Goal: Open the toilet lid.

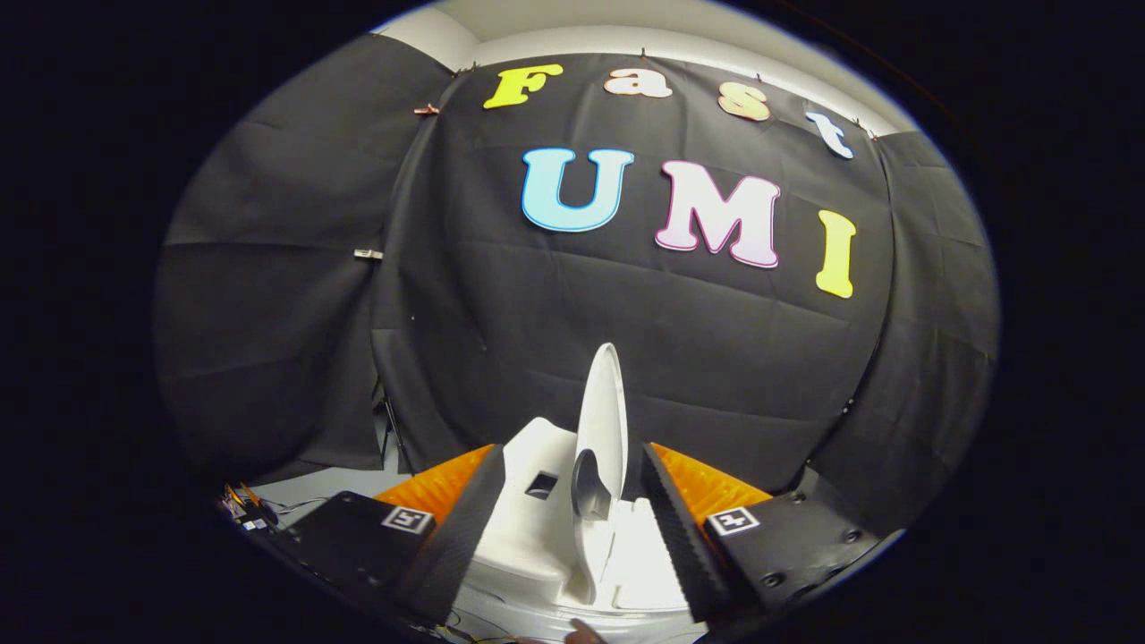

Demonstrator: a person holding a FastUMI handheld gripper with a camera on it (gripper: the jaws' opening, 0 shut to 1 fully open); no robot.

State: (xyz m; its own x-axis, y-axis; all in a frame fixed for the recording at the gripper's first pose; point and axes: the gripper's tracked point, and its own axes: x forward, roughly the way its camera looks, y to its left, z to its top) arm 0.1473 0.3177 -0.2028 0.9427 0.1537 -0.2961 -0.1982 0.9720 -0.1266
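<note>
A white toilet (528, 546) sits just ahead of my fingers and partly between them. Its lid (602, 420) stands raised, nearly upright and edge-on to me, rising above the fingertips. The seat (640, 559) lies flat below it, with the tank block (537, 456) to the left of the lid. My gripper (571, 454) is open, one finger on each side of the lid, with a gap between each finger and the lid. Neither finger presses on it.
Black cloth walls close the booth behind and beside the toilet. A thin stand leg (394, 434) and a cluster of cables (255, 514) lie on the pale floor to the left. Part of a hand (586, 633) shows below the toilet.
</note>
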